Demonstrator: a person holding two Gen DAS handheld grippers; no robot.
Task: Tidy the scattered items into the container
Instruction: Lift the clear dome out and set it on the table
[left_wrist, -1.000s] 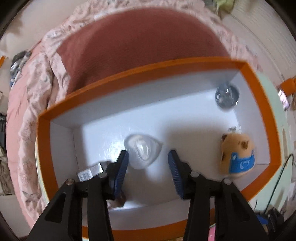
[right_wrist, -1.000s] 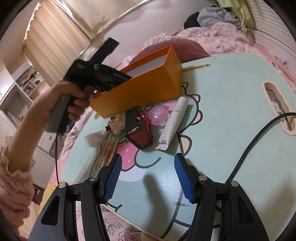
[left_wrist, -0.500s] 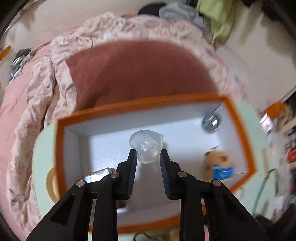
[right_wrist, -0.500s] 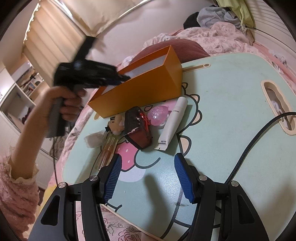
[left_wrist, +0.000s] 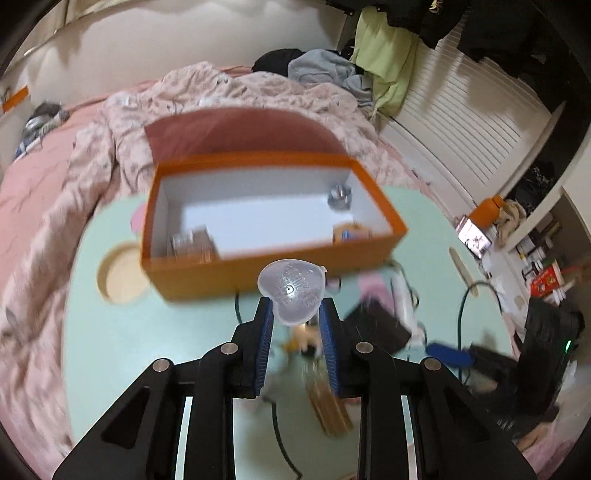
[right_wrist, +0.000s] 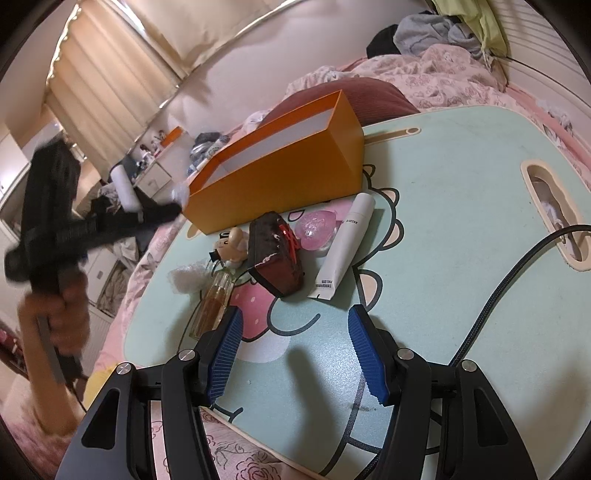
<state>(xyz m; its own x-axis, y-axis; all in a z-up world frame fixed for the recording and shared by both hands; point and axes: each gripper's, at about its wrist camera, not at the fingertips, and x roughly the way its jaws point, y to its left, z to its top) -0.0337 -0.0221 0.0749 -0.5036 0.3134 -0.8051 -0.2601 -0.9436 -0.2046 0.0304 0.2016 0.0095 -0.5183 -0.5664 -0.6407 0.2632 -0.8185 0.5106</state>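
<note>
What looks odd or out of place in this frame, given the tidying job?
The left hand-held gripper is shut on a clear heart-shaped case, held outside the orange box, over the table. For a tidying job, that placement looks backwards. Several items remain scattered on the table; nothing looks spilled.

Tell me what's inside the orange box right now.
The orange box holds a shiny round thing, a plush toy and a small packet; the near wall hides their lower parts.
</note>
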